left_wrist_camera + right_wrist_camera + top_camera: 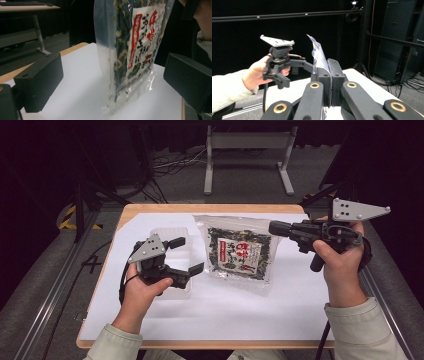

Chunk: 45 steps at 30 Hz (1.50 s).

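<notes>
Overhead, the table point(102, 315) carried a white sheet, and on it a clear plastic bag point(240, 251) was held up by one top corner. Through its film I could make out dark green dried flakes with pale bits mixed in, plus a printed label in red and white. The right gripper point(274, 228), held in the person's right hand point(340, 262), had its jaws pressed together on that upper right corner of the bag. The left gripper point(186, 255) sat just left of the bag with its jaws spread wide, one above the other, nothing between them; it was not touching the bag. Beneath it lay a clear plastic tray point(172, 232), and I could not tell what it held, if anything.

From the left gripper view, the bag point(130, 50) stood nearly upright on the white sheet, its bottom edge resting there, the dried green contents packed behind the label. The two black jaws sat far apart at either edge, well clear of the bag.

From the right gripper view, the jaws were clamped tight on the thin edge of the bag point(318, 56), which rose above them. Beyond it the left gripper point(308, 66) was seen in the person's left hand point(259, 71)
</notes>
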Motion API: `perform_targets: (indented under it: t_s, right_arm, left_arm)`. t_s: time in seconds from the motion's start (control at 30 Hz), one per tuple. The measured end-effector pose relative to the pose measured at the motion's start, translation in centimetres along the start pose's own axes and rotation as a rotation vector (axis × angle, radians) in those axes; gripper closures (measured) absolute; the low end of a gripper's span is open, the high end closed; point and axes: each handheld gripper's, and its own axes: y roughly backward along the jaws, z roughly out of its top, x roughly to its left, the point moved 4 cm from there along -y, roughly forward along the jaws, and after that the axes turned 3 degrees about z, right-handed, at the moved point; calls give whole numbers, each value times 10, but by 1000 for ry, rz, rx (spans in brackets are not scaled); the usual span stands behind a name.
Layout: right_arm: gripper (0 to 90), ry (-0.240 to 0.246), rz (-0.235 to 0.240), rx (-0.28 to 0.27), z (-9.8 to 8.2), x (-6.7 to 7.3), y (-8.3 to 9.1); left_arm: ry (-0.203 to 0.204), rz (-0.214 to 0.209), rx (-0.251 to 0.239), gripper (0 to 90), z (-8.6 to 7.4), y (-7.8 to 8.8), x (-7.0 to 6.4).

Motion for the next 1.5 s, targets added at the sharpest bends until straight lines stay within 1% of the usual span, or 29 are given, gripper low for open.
perform_targets:
  t_s: [0.1,0.13,0.17,0.2,0.23,0.27,0.3,0.37,0.5,0.57,0.6,0.63,0.67,0.73,0.77,0.87,0.93,0.97,1.03,1.07,1.13,1.23,1.27,1.3,1.37,1.4,1.43,1.47,1.5]
  right_arm:
    - [900,3,14,3,-1,3,-2]
    - [900,0,23,3,-1,3,-3]
    - [900,-4,30,3,-2,4,-4]
    - [900,-7,36,2,-3,4,-5]
    - [900,-7,36,2,-3,4,-5]
    - [899,-8,44,2,-4,5,-6]
    - [900,-9,49,-1,-5,5,-6]
    - [900,-11,57,-5,-5,5,-7]
    - [899,-10,64,-14,-6,6,-8]
    - [900,-11,68,-17,-6,6,-9]
    - [900,-11,69,-19,-6,6,-9]
    - [899,-12,70,-23,-6,6,-9]
    - [900,-12,71,-25,-7,5,-10]
    - [900,-14,76,-29,-7,5,-10]
    - [900,-15,80,-32,-7,5,-11]
    - [900,-20,87,-40,-7,6,-11]
    - [900,-22,89,-43,-7,6,-12]
    - [900,-27,96,-49,-8,6,-12]
    - [900,-34,101,-53,-9,6,-12]
    - [900,-37,102,-55,-9,6,-13]
    - [899,-44,107,-57,-10,5,-14]
    - [899,-49,112,-62,-11,5,-15]
    - [900,-52,115,-65,-11,4,-14]
    - [899,-52,116,-65,-11,4,-14]
    - [900,-55,113,-64,-12,4,-15]
    - [899,-56,111,-63,-12,3,-15]
    - [899,-56,109,-64,-13,3,-14]
    - [899,-55,108,-64,-13,3,-14]
    - [899,-55,108,-64,-13,3,-14]
  left_arm:
    - [-32,-20,-1,38,2,-7,-3]
    - [-32,-29,-8,37,2,-9,-5]
    - [-27,-40,-16,37,3,-12,-6]
    - [9,-80,-37,36,4,-14,-7]
    - [9,-80,-37,35,4,-14,-7]
    - [35,-107,-48,35,4,-16,-8]
    - [42,-118,-54,36,5,-17,-8]
    - [39,-118,-49,37,4,-21,-6]
    - [43,-134,-63,46,4,-26,-4]
    - [40,-141,-58,51,3,-29,-5]
    - [34,-141,-52,53,3,-30,-5]
    - [11,-132,-53,80,2,-33,-6]
    - [-2,-127,-57,89,2,-34,-7]
    - [-17,-142,-58,107,3,-37,-9]
    - [-17,-142,-58,116,3,-37,-9]
    - [-22,-164,-57,120,1,-42,-11]
    - [-28,-162,-59,120,0,-42,-10]
    - [-29,-180,-74,130,-1,-43,-11]
    - [-29,-189,-80,151,-1,-44,-12]
    - [-38,-199,-81,169,-1,-44,-13]
    - [-38,-213,-89,205,-1,-45,-15]
    - [-45,-216,-96,243,0,-46,-16]
    - [-48,-223,-96,286,0,-45,-15]
    - [-40,-237,-96,327,0,-45,-16]
    - [-40,-252,-93,361,0,-44,-15]
    - [-48,-268,-95,408,0,-43,-16]
    - [-53,-275,-94,485,0,-42,-16]
    - [-62,-292,-93,541,0,-41,-18]
    - [-62,-292,-93,606,0,-41,-18]
